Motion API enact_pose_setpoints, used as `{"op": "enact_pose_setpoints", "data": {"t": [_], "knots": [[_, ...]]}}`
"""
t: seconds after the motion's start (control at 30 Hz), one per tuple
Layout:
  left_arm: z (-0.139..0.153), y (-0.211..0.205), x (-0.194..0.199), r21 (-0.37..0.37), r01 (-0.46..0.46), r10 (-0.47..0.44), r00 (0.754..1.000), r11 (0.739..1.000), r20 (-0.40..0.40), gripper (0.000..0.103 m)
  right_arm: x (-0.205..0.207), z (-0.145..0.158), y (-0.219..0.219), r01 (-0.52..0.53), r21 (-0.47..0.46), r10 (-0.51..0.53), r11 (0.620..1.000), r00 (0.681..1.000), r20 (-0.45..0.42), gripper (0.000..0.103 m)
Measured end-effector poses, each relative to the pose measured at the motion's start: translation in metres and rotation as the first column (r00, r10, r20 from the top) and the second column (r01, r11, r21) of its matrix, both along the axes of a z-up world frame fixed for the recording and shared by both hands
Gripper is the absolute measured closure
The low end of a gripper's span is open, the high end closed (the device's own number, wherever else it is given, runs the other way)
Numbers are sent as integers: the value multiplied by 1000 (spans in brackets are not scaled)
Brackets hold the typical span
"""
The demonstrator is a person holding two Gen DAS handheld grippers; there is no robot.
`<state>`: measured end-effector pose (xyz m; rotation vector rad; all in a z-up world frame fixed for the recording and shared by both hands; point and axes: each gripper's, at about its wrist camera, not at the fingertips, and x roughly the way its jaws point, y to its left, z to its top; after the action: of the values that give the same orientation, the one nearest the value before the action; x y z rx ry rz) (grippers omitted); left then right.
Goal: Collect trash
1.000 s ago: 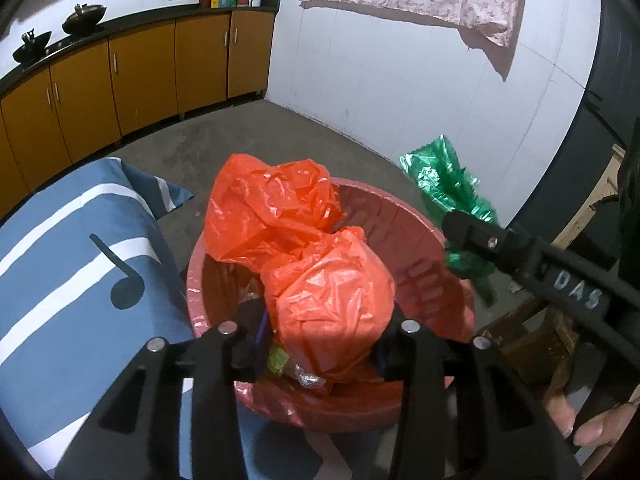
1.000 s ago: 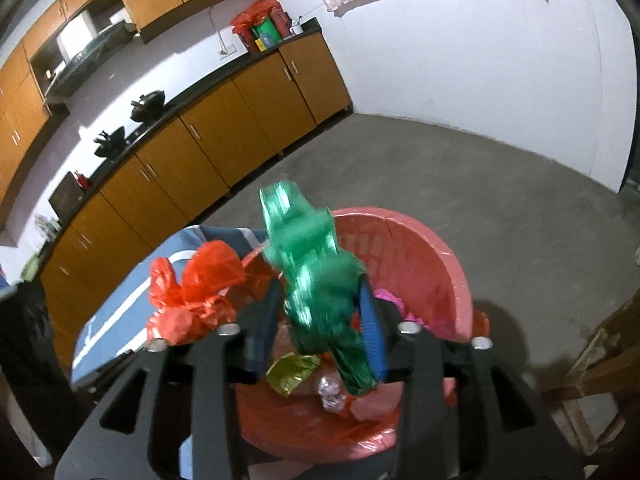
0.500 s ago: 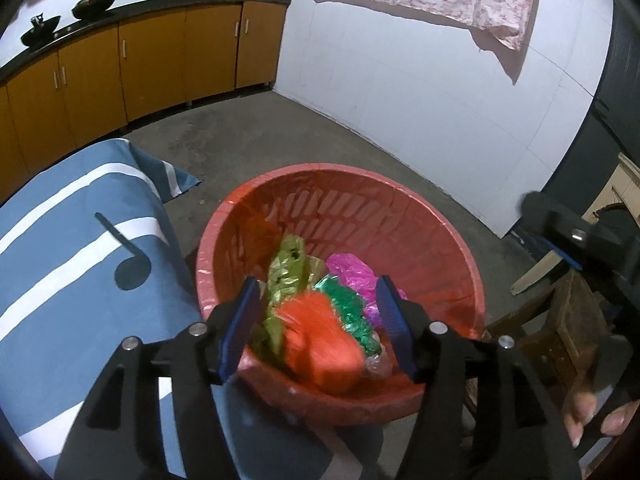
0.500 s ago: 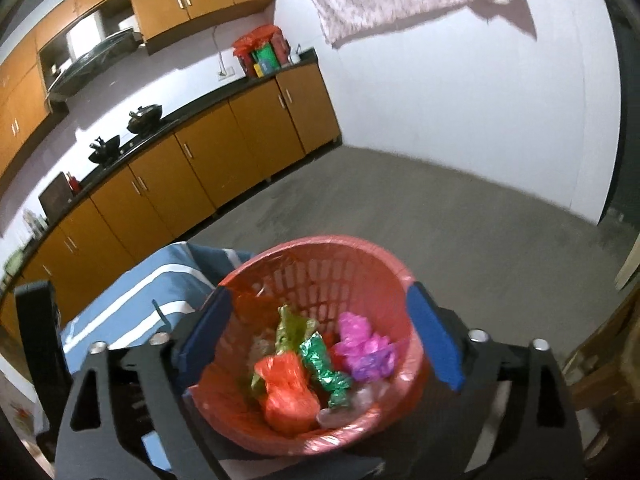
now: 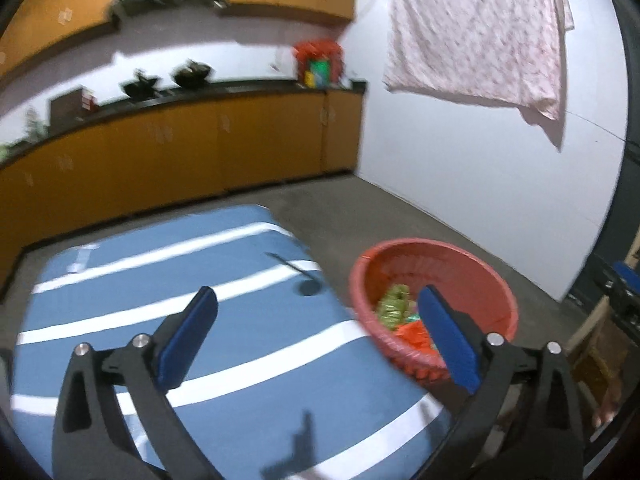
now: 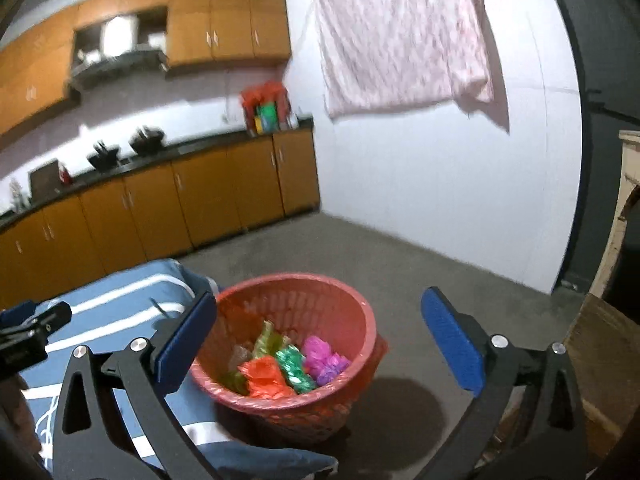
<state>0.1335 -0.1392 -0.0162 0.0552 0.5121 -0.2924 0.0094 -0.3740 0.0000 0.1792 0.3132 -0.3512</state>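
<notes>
Both grippers are empty: our left gripper (image 5: 316,300) and right gripper (image 6: 320,300) have their jaws opening, nothing between them. Beyond them the red basket (image 6: 360,316) sits on the floor beside a blue striped cushion (image 5: 120,280), holding crumpled orange (image 6: 262,376), green (image 6: 294,368) and pink (image 6: 322,360) bags.

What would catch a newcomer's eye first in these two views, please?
Probably the red basket on the grey floor beside the blue striped cushion, with bright crumpled bags in it: an orange one, a green one and a pink one. Next, the floral cloth hanging on the white wall. In front, the left claw and right claw gape with nothing between them.
</notes>
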Motion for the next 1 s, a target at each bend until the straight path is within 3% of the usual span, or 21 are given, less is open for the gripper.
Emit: {"op": "enact_pose_setpoints", "data": {"t": [0.2,0.47,0.6,1.0], "knots": [[13,41,-62,19,-106,105,991,994,78,4,-36,2,49,-93,-125,90,988,996,-29,2],[16,74,-122,35,-184,178,975,982,131,4,-72,8,87,-141,-54,141,989,990,-2,2],[16,85,-143,52,-202,192,968,978,160,4,-77,9,103,-163,-87,160,983,986,-47,2],[9,111,-172,38,-221,213,967,975,141,4,-101,4,131,-115,-107,112,988,993,-29,2]]}}
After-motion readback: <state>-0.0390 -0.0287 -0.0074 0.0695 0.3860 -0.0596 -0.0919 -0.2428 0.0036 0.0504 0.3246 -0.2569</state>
